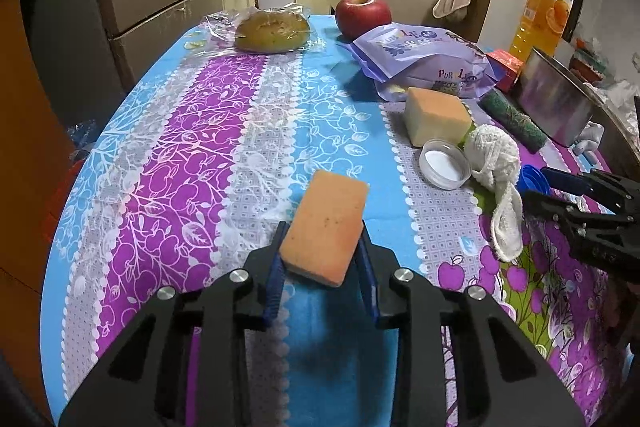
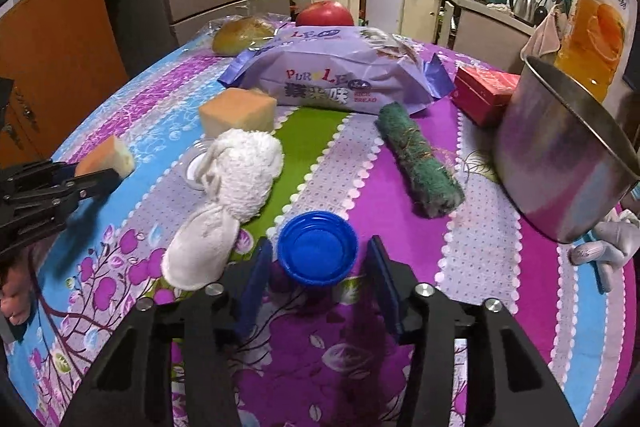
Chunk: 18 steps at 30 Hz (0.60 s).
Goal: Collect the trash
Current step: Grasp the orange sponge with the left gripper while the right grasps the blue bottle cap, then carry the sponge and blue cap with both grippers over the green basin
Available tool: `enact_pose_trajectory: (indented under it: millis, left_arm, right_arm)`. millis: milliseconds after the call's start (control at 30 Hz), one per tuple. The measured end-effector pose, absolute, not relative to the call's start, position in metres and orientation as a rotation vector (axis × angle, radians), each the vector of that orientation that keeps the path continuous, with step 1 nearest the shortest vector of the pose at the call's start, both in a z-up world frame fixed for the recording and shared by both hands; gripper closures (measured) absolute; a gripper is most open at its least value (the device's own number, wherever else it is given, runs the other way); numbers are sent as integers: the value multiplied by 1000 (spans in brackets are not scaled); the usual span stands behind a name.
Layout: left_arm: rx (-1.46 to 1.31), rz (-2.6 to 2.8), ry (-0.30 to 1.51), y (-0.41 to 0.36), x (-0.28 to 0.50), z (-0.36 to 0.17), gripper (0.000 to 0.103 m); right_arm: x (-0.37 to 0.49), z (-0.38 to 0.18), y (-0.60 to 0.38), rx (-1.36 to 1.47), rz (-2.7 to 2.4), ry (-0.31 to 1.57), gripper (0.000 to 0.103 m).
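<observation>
My left gripper (image 1: 323, 259) fingers pinch the orange rectangular sponge (image 1: 325, 231); my right gripper (image 2: 320, 281) fingers sit spread around the round blue plastic cap (image 2: 317, 247) on the table (image 2: 400, 211).

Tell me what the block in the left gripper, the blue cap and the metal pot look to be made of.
Orange block: apparently soft sponge foam; matte, pitted face, clamped by the left gripper.
Blue cap: likely moulded plastic; smooth, slightly glossy, ribbed rim, between the right gripper fingers.
Pot: probably stainless steel; brushed, blurry reflections.
</observation>
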<state>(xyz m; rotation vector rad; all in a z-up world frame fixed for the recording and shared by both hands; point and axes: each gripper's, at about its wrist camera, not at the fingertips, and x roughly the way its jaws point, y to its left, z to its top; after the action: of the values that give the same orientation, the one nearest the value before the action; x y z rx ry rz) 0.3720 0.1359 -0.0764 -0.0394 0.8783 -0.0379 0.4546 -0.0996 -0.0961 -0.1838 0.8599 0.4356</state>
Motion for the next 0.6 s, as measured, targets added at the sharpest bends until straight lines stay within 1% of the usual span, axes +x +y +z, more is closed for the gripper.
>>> enact_pose_trajectory:
  millis: [33,67,267,600]
  left_arm:
    - [-37,-36,878,136,372,-77,73]
    - [-36,-34,878,135,372,-77,73]
    - [-21,-12,848,130,362,-72,74]
    - [30,52,706,103,308,-38,74]
  right_arm:
    - [455,-96,-99,-190,433,858,61]
    - [454,-96,-98,-195,432,857,63]
    - [439,-89,-104,-187,394,803,63]
    - [358,-40,-137,-99,326,601,63]
